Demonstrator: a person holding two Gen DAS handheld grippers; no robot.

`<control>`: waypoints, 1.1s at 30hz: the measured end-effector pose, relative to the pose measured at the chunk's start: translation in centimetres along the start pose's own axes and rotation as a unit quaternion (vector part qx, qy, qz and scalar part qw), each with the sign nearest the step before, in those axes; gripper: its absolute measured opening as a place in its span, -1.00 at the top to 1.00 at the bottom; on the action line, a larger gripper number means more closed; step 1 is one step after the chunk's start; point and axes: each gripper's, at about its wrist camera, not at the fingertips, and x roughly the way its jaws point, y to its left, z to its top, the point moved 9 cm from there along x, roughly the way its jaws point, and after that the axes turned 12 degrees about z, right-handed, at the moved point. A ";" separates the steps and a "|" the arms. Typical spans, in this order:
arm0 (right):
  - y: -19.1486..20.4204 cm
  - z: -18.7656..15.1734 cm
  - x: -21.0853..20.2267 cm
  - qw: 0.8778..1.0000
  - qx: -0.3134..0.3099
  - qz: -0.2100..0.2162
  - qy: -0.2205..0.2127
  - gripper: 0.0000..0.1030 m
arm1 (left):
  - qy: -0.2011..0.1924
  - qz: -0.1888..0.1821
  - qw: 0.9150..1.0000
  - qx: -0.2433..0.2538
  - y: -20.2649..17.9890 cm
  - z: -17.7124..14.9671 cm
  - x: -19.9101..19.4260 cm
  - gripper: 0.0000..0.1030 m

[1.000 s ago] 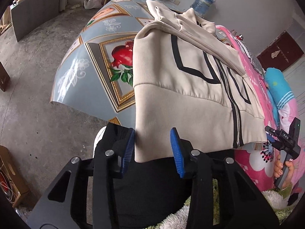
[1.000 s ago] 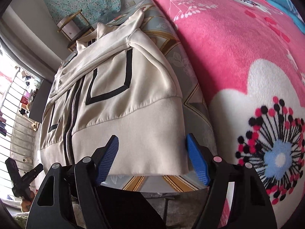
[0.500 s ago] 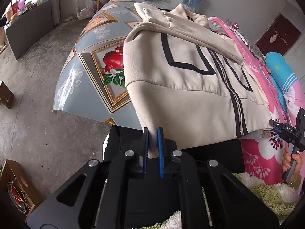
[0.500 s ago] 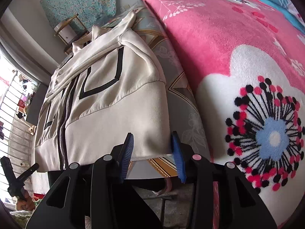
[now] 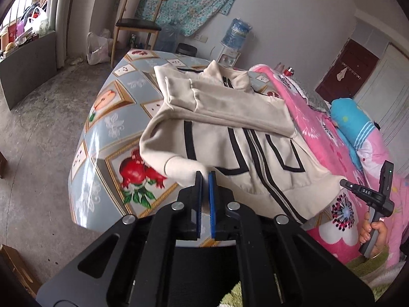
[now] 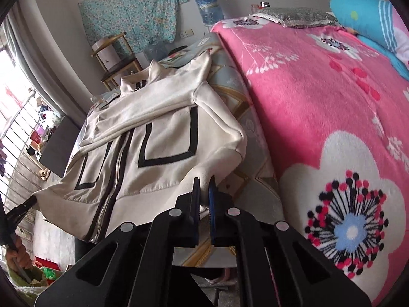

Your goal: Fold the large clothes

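Observation:
A cream zip jacket with black stripes lies on the table with its sleeves folded across the chest; it also shows in the right wrist view. My left gripper is shut on the jacket's left bottom hem corner and holds it lifted off the table. My right gripper is shut on the right bottom hem corner, also lifted. The right gripper shows at the right edge of the left wrist view.
The table has a grey-blue cloth with fruit pictures. A bed with a pink flowered blanket runs along the table's right side. A wooden chair and a water dispenser stand beyond the far end.
Both grippers have shut on the jacket's bottom hem corners and lifted them up and forward off the table's near edge.

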 end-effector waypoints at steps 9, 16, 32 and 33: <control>0.3 8.1 5.4 1.000 0.008 0.014 -0.024 0.89 | 0.011 0.028 0.999 -0.013 1.6 6.6 6.7 0.92; -1.8 10.9 12.9 0.999 0.044 0.019 0.003 0.89 | 0.055 0.053 0.997 -0.016 3.1 8.2 13.4 0.91; -3.8 8.9 10.2 0.988 0.131 0.077 -0.002 -0.16 | 0.055 0.040 0.995 -0.069 6.5 6.7 10.3 0.14; -3.8 8.0 9.5 0.988 0.137 0.077 0.002 -0.16 | 0.063 0.027 0.995 -0.071 6.2 5.7 9.6 -0.01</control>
